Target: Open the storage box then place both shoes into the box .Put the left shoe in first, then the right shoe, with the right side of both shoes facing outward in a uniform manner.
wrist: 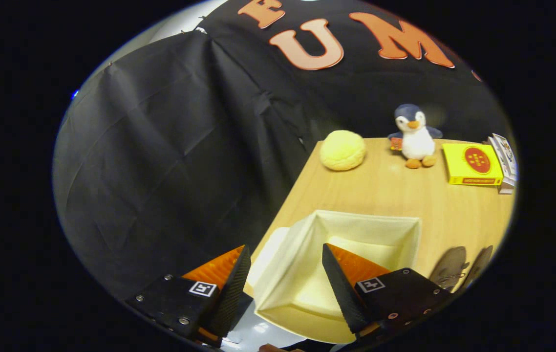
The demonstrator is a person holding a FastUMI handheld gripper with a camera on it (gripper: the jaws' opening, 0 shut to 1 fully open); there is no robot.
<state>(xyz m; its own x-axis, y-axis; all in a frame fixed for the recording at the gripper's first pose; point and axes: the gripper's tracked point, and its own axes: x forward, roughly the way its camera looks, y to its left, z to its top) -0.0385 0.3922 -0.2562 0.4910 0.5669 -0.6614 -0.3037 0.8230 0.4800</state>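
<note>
Tool [285,274] hung spread wide, gripping nothing, over soft fabric storage box [307,254]; shoes [456,268] beside it, probably light, take by collar.

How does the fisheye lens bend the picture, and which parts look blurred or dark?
Gripper view: the table edges splay and curve; the open storage box between the open gripper looks stretched; the shoes near the rim are dim and soft; the penguin is slightly blurred.

Black creased cloth wall [160,161] encloses the booth from nine to one o'clock. A light wooden table [385,195] extends toward three o'clock, evenly lit with faint glare.
</note>
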